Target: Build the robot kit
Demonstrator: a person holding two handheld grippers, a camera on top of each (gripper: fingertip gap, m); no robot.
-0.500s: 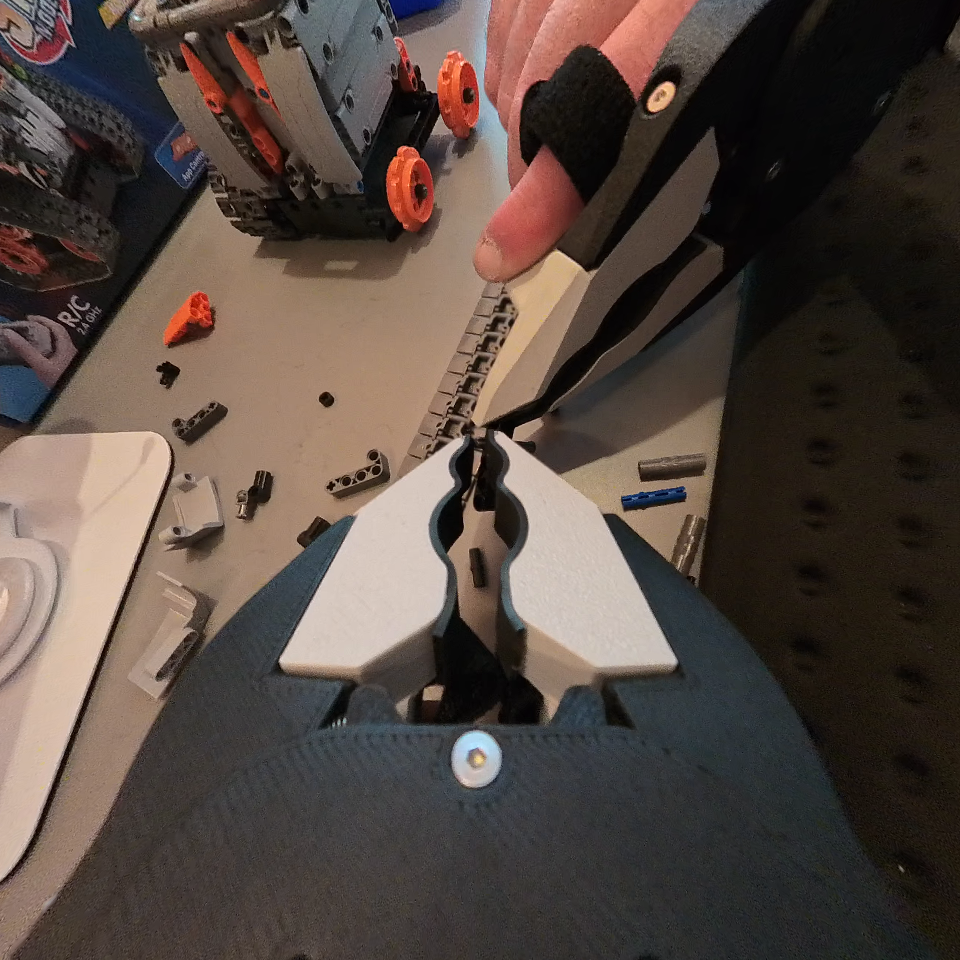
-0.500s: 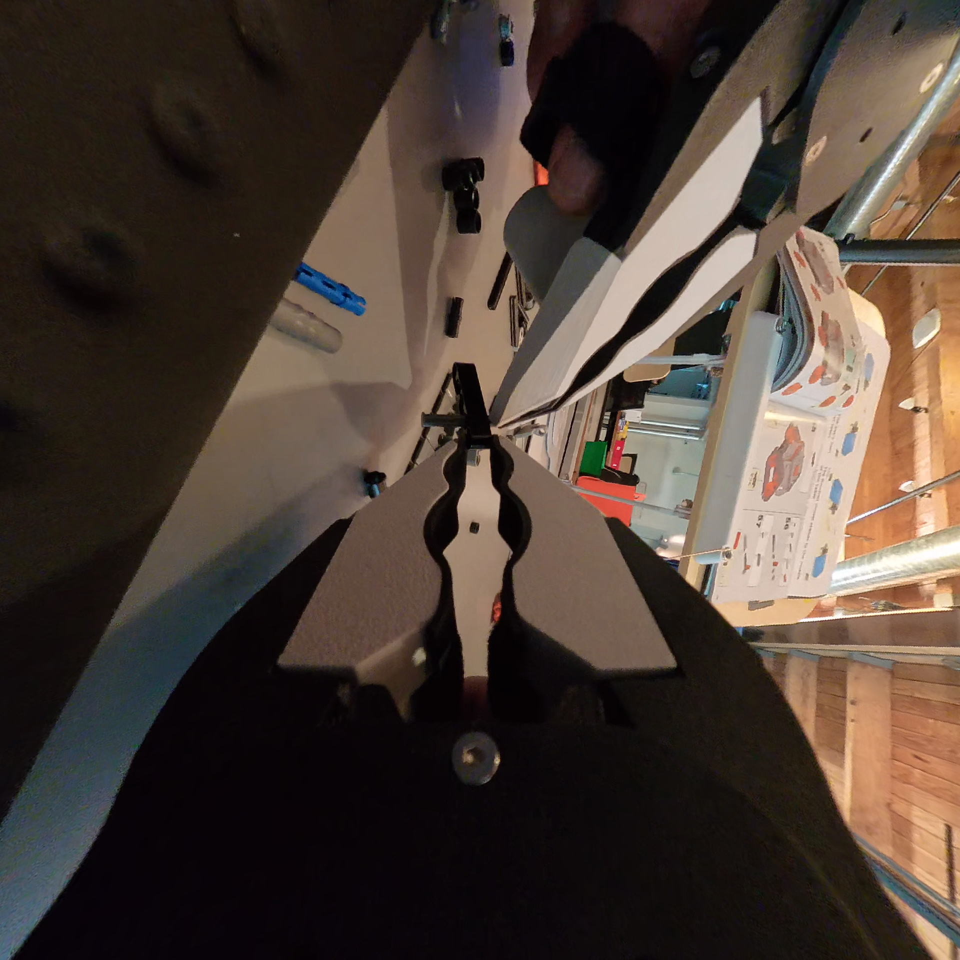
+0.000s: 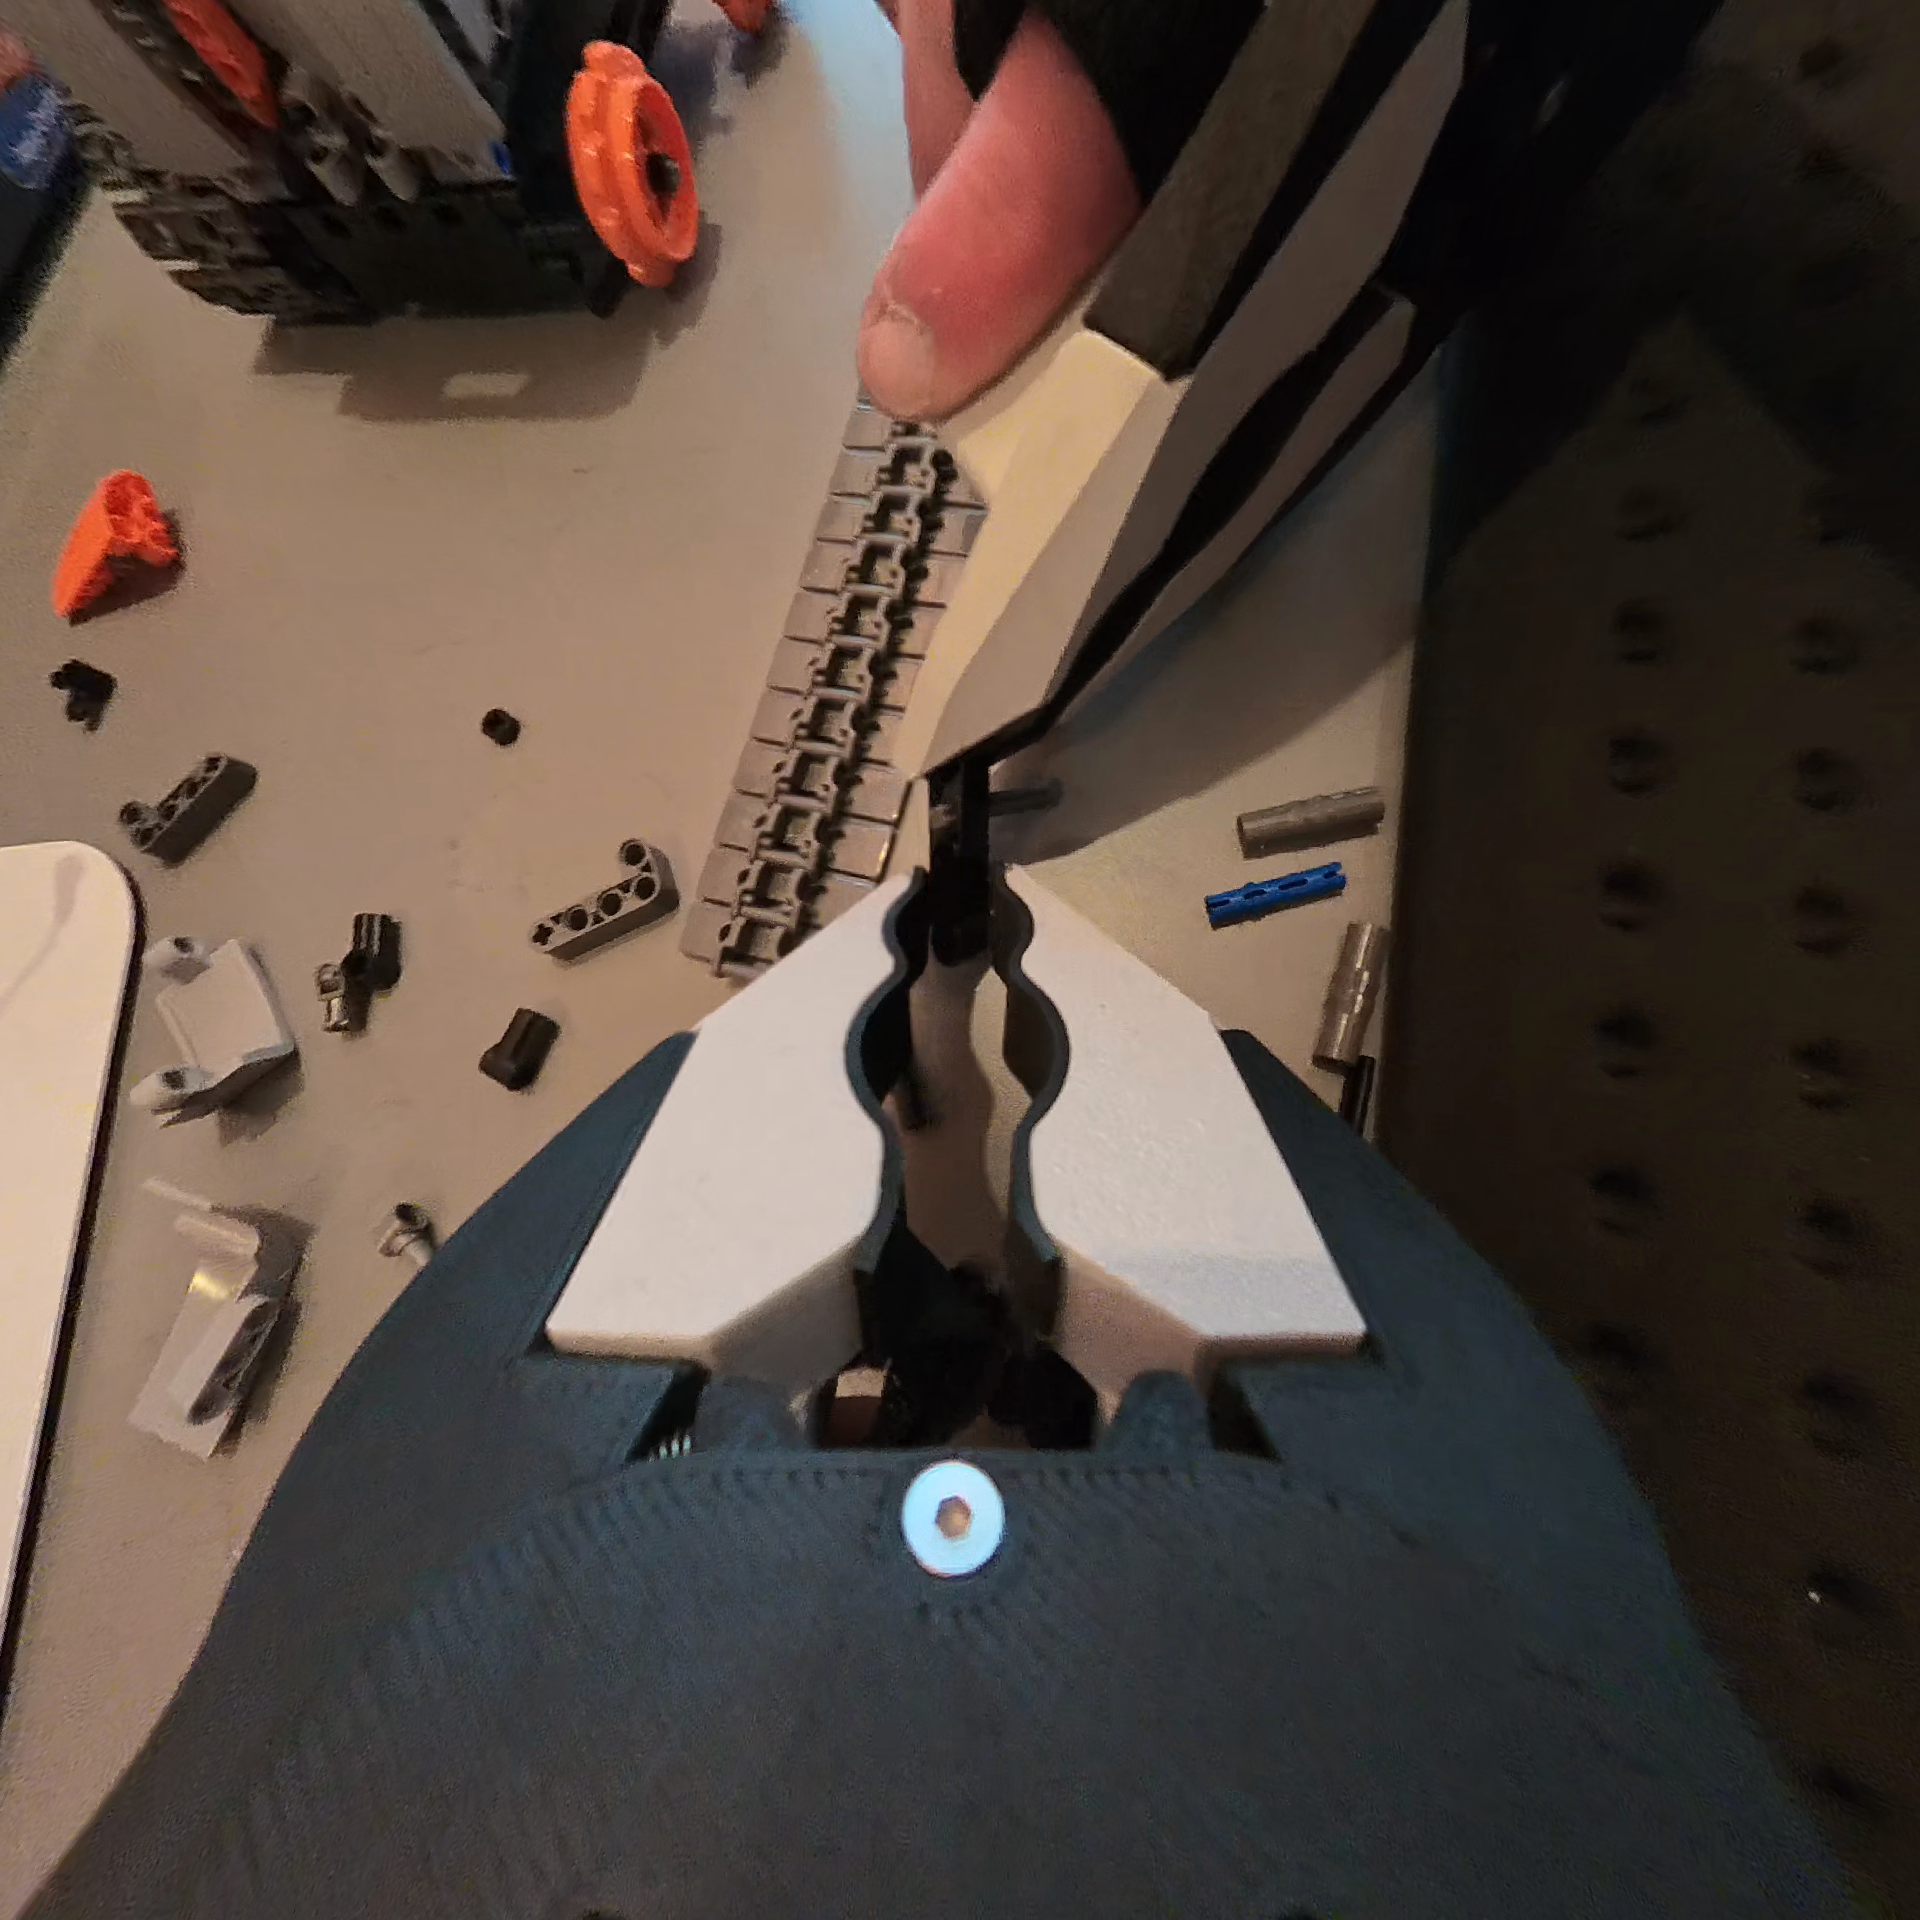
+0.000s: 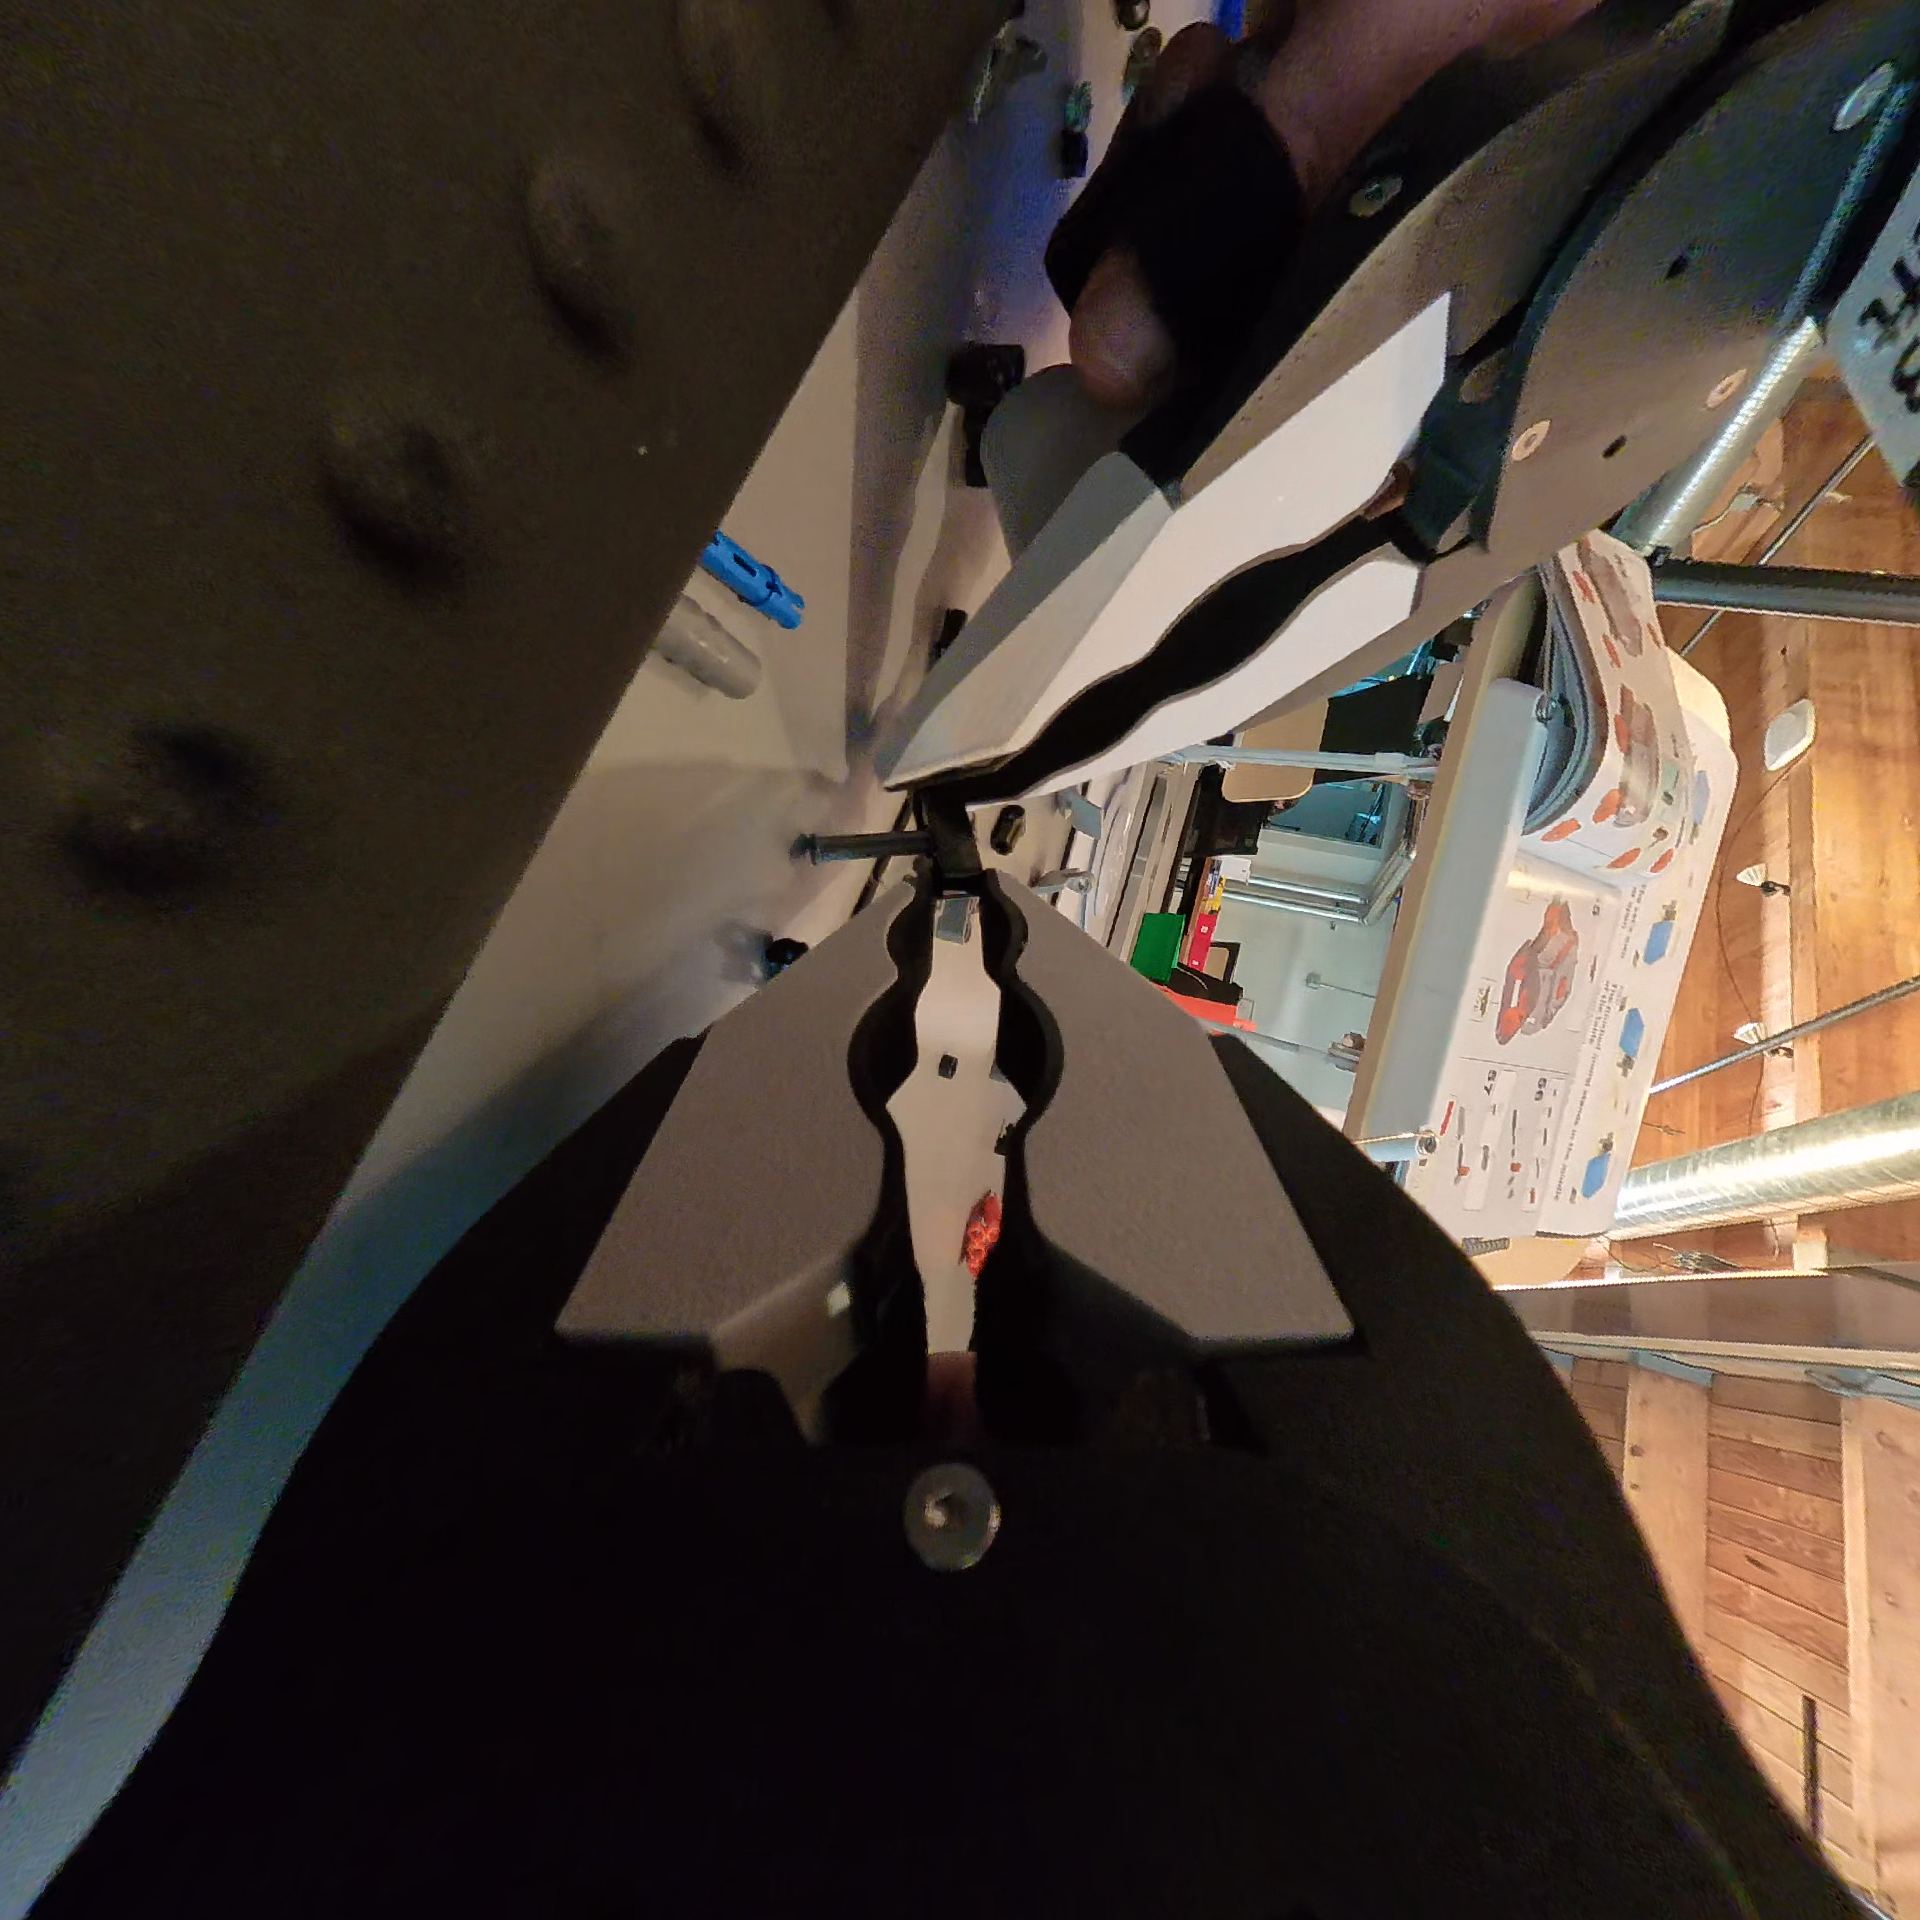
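Note:
My left gripper (image 3: 961, 896) is shut on a small black connector piece (image 3: 961, 862), held just above the grey table (image 3: 499, 540). My right gripper (image 3: 951, 771) comes in from the upper right, tip to tip with the left, and is shut on the same piece. In the right wrist view the right gripper (image 4: 951, 902) grips the black piece (image 4: 951, 844), and the left gripper (image 4: 928, 779) meets it from above. A thin dark axle (image 4: 857, 847) sticks out sideways from the piece. A person's finger (image 3: 987, 260) rests on the right gripper.
A grey track strip (image 3: 831, 707) lies under the grippers. A grey, black and orange vehicle model (image 3: 343, 208) stands far left. Loose small parts, an orange piece (image 3: 114, 540) and a blue pin (image 3: 1276, 894) lie around. A dark perforated panel (image 3: 1662, 935) is at the right, a white pad (image 3: 52, 1039) at the left. My two grippers' fingertips are within a few centimetres of each other. Between my left fingertips and the blue pin (image 3: 1276, 894) there is roughly 5 cm.
The left gripper has moved closer to the track strip, so the vehicle model has slid towards the top left of its view. Both grippers still hold the black piece tip to tip.

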